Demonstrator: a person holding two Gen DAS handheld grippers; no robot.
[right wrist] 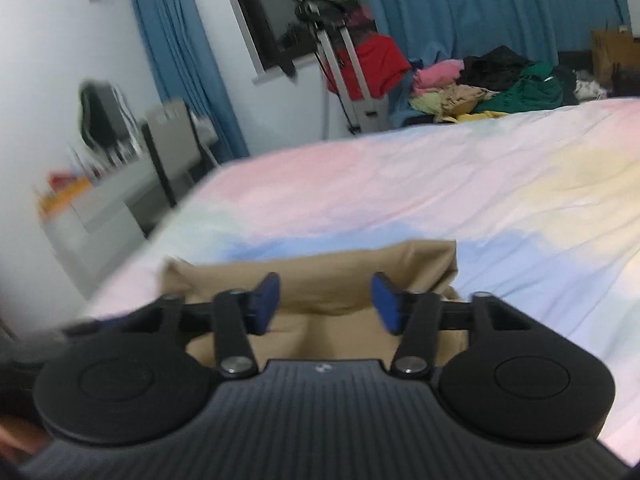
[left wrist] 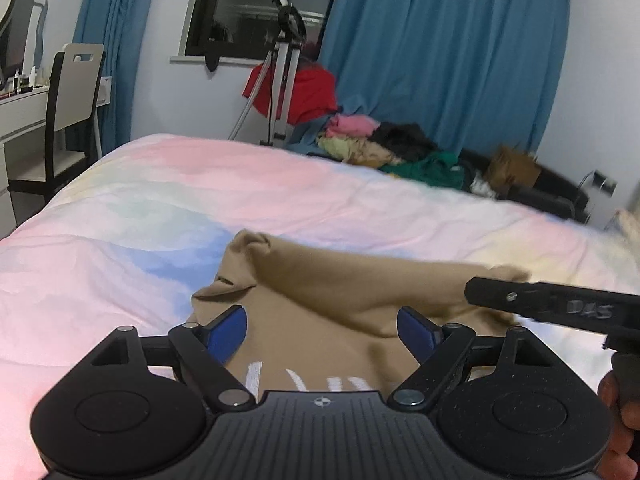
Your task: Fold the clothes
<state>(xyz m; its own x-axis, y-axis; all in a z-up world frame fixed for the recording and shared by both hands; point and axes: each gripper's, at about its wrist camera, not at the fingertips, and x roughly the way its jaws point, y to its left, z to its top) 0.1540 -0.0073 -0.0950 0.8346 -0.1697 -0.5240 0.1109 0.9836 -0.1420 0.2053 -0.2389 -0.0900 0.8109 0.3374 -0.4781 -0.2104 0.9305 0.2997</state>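
Left hand-held gripper and right hand-held gripper: jaws apart, empty, angled down over tan garment, which lies partly folded on the bed. Beyond: clothes pile, tripod, blue curtains, chair.

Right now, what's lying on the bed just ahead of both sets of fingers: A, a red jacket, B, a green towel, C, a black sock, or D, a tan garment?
D: a tan garment lies on the pastel bed cover, ahead of both open grippers.
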